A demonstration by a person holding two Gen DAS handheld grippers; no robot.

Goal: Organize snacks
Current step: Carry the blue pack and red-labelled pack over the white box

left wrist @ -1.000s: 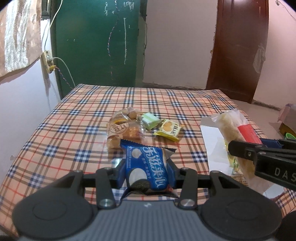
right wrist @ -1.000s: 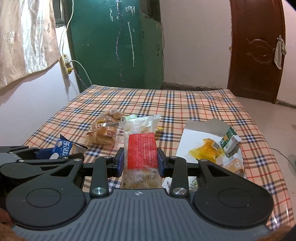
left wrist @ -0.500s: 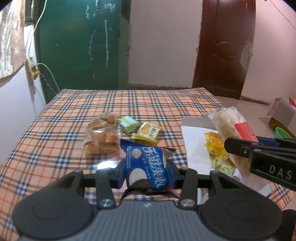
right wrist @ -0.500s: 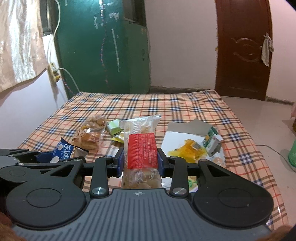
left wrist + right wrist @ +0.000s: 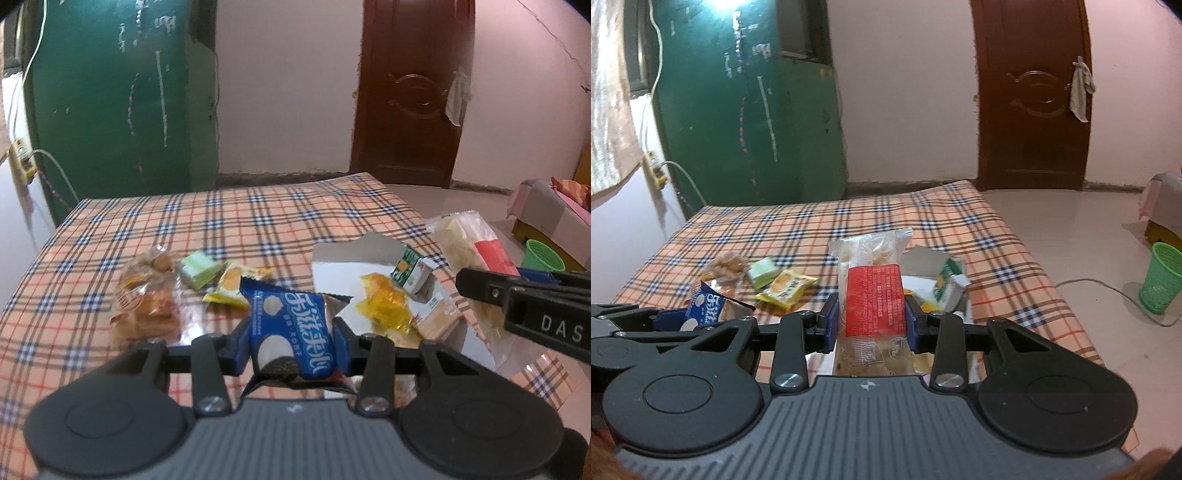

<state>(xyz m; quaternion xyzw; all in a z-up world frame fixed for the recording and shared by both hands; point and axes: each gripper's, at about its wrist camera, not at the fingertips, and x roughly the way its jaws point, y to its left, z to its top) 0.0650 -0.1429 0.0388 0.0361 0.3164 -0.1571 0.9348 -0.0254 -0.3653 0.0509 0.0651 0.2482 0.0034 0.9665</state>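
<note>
Two packets are held at once, one in each gripper. The left gripper [image 5: 292, 330] has its jaws clamped on a blue cookie packet [image 5: 293, 332], pinched at the sides so that it stands upright above the table. The right gripper [image 5: 871, 317] is closed the same way on a long clear bread packet with a red label [image 5: 873, 301], also lifted off the surface.

Just beyond both sets of fingers lies a white open box [image 5: 351, 267] on the right part of the checked tablecloth [image 5: 240, 221]. It already holds a crumpled yellow wrapper [image 5: 384, 302], a green-and-white carton [image 5: 412, 271] and a pale flat packet [image 5: 437, 317]. To the left of the box, loose on the cloth, are a clear bag of small pastries [image 5: 146, 299], a pale green wrapped block [image 5: 199, 267] and a yellow biscuit sachet [image 5: 231, 282].

The step in hand looks like the carry: both snacks are picked up and hang near the box, not yet set down. The next move probably calls for bringing each packet over the box and opening the jaws low enough that the packet does not slide off. The bread packet is long and soft, so it may need laying flat alongside the carton. Three loose items would then remain to collect.
</note>
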